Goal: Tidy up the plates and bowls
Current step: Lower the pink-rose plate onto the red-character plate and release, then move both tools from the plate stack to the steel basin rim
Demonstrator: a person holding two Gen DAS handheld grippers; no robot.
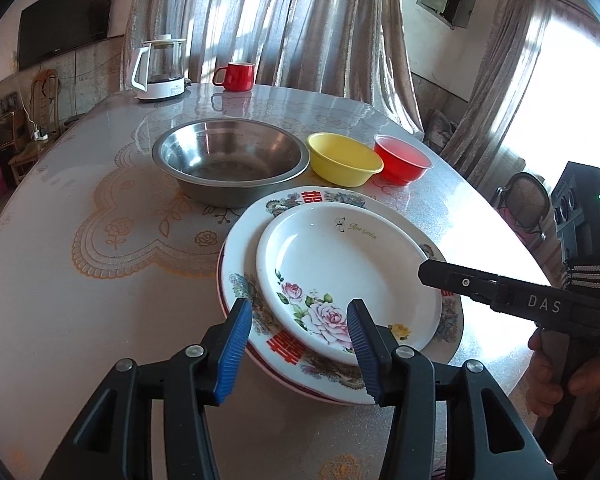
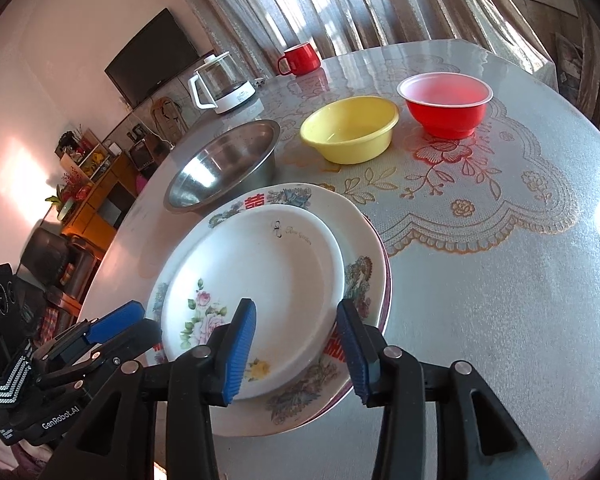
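Observation:
A white rose-patterned plate (image 1: 340, 256) (image 2: 260, 272) lies on a larger plate with red characters (image 1: 240, 248) (image 2: 360, 248), stacked near the table's front. My left gripper (image 1: 300, 344) (image 2: 136, 320) stands open, its blue pads straddling the stack's near rim without pressing it. My right gripper (image 2: 296, 350) (image 1: 428, 274) is open too, its pads either side of the small plate's near edge. Behind the stack sit a steel bowl (image 1: 228, 156) (image 2: 224, 164), a yellow bowl (image 1: 344, 156) (image 2: 350, 128) and a red bowl (image 1: 402, 158) (image 2: 444, 104), each apart.
A glass kettle (image 1: 160, 68) (image 2: 224, 84) and a red mug (image 1: 236, 76) (image 2: 300, 58) stand at the far edge of the round table (image 1: 100, 260) (image 2: 500, 300). A chair (image 1: 524, 200) is beyond the right edge. Curtains hang behind.

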